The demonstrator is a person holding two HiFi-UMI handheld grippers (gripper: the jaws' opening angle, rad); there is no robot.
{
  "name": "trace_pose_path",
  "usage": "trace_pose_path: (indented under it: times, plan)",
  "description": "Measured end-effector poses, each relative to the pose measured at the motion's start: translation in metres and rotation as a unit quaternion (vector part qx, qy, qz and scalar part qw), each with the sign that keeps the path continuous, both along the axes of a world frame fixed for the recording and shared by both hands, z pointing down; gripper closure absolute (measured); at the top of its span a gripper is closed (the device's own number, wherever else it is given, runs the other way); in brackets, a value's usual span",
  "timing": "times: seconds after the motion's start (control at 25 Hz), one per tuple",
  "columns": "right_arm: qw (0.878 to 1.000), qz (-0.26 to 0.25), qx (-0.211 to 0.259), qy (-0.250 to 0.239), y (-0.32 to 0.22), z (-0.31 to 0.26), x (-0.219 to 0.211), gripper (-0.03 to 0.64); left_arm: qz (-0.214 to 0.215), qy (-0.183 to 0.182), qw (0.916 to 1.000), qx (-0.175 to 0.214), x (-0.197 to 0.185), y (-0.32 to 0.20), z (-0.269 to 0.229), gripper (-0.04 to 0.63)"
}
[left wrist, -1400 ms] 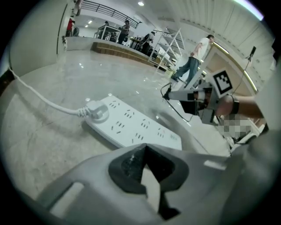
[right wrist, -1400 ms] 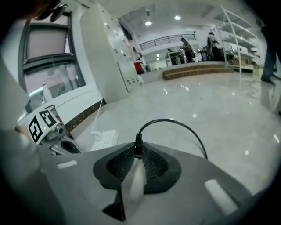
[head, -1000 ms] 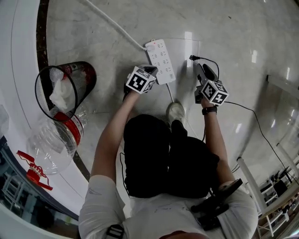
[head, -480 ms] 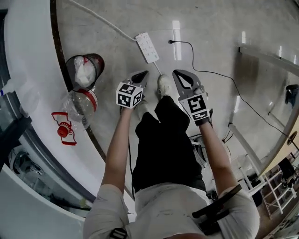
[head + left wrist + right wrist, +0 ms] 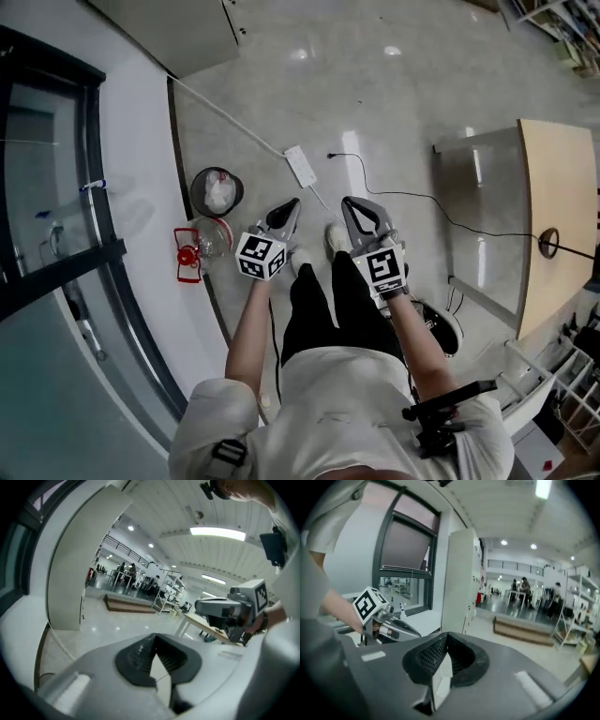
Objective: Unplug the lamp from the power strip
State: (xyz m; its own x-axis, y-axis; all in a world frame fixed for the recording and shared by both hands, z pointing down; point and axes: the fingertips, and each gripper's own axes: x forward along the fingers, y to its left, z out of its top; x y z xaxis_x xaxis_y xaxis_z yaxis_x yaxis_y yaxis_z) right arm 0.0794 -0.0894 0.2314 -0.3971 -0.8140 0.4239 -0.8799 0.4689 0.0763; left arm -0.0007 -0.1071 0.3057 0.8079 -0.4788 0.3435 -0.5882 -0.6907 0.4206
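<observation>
Far below me on the floor lies the white power strip (image 5: 301, 165). The lamp's black plug (image 5: 331, 155) rests on the floor just right of it, apart from the sockets. Its black cord (image 5: 412, 195) trails right toward the desk, ending at a small round-based thing (image 5: 548, 242), probably the lamp. My left gripper (image 5: 292, 204) and right gripper (image 5: 349, 202) are held high in front of the person's legs, side by side. Both are shut with nothing between the jaws, as the left gripper view (image 5: 152, 654) and the right gripper view (image 5: 443, 654) confirm.
A mesh waste bin (image 5: 217, 191) and a clear plastic bottle with a red label (image 5: 204, 239) stand by the curved white sill at the left. The strip's white cable (image 5: 225, 117) runs up-left. A wooden desk (image 5: 558, 169) stands at the right.
The person has stood up: both grippers rose away from the strip and plug, which now look small and far. The plug stays on the floor.
</observation>
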Motion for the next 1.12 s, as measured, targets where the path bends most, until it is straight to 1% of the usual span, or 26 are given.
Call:
trace_pose_path:
  times: [0.04, 0.08, 0.12, 0.2, 0.32, 0.44, 0.52, 0.56, 0.6, 0.68, 0.76, 0.84, 0.88, 0.96, 1.04, 1.12]
  plan:
    - [1.000, -0.008, 0.023, 0.017, 0.010, -0.026, -0.001, 0.609, -0.002, 0.006, 0.9999, 0.013, 0.001, 0.003, -0.023, 0.594]
    - [0.999, -0.015, 0.038, 0.022, 0.021, -0.049, -0.002, 0.609, -0.005, 0.011, 0.9996, 0.024, 0.002, 0.009, -0.044, 0.595]
    - [0.999, -0.018, 0.046, 0.016, 0.033, -0.067, -0.002, 0.609, -0.009, 0.015, 0.9992, 0.036, 0.004, 0.015, -0.063, 0.595]
    - [0.999, -0.010, 0.050, -0.019, 0.055, -0.093, 0.002, 0.609, -0.021, 0.018, 0.9979, 0.058, 0.006, 0.032, -0.096, 0.595]
    - [0.996, 0.019, 0.052, -0.065, 0.088, -0.116, 0.016, 0.609, -0.050, 0.026, 0.9937, 0.097, 0.014, 0.067, -0.145, 0.594]
    - [0.991, 0.044, 0.077, -0.097, 0.121, -0.138, 0.029, 0.609, -0.102, 0.027, 0.9843, 0.141, 0.017, 0.116, -0.191, 0.594]
    - [0.985, 0.046, 0.113, -0.123, 0.145, -0.163, 0.035, 0.609, -0.136, 0.027, 0.9761, 0.167, 0.018, 0.148, -0.217, 0.594]
    - [0.981, 0.045, 0.130, -0.136, 0.157, -0.174, 0.038, 0.609, -0.142, 0.027, 0.9735, 0.177, 0.021, 0.163, -0.227, 0.594]
    - [0.979, 0.043, 0.140, -0.145, 0.169, -0.183, 0.041, 0.609, -0.143, 0.027, 0.9721, 0.184, 0.026, 0.176, -0.234, 0.594]
    - [0.977, 0.039, 0.141, -0.155, 0.186, -0.193, 0.044, 0.609, -0.141, 0.020, 0.9703, 0.196, 0.036, 0.198, -0.244, 0.594]
    - [0.978, 0.029, 0.134, -0.158, 0.201, -0.195, 0.041, 0.609, -0.155, 0.009, 0.9664, 0.205, 0.037, 0.215, -0.254, 0.594]
    - [0.976, 0.018, 0.142, -0.162, 0.219, -0.203, 0.039, 0.609, -0.161, 0.011, 0.9633, 0.214, 0.039, 0.233, -0.266, 0.594]
    - [0.974, 0.022, 0.153, -0.163, 0.228, -0.209, 0.042, 0.609, -0.159, 0.014, 0.9618, 0.223, 0.042, 0.241, -0.272, 0.594]
    - [0.970, 0.044, 0.176, -0.162, 0.237, -0.224, 0.056, 0.609, -0.150, 0.015, 0.9567, 0.249, 0.048, 0.249, -0.288, 0.594]
    - [0.966, 0.068, 0.190, -0.160, 0.241, -0.239, 0.069, 0.609, -0.141, 0.012, 0.9497, 0.279, 0.053, 0.253, -0.306, 0.594]
    - [0.965, 0.080, 0.196, -0.158, 0.246, -0.247, 0.076, 0.609, -0.137, 0.009, 0.9419, 0.307, 0.054, 0.258, -0.325, 0.594]
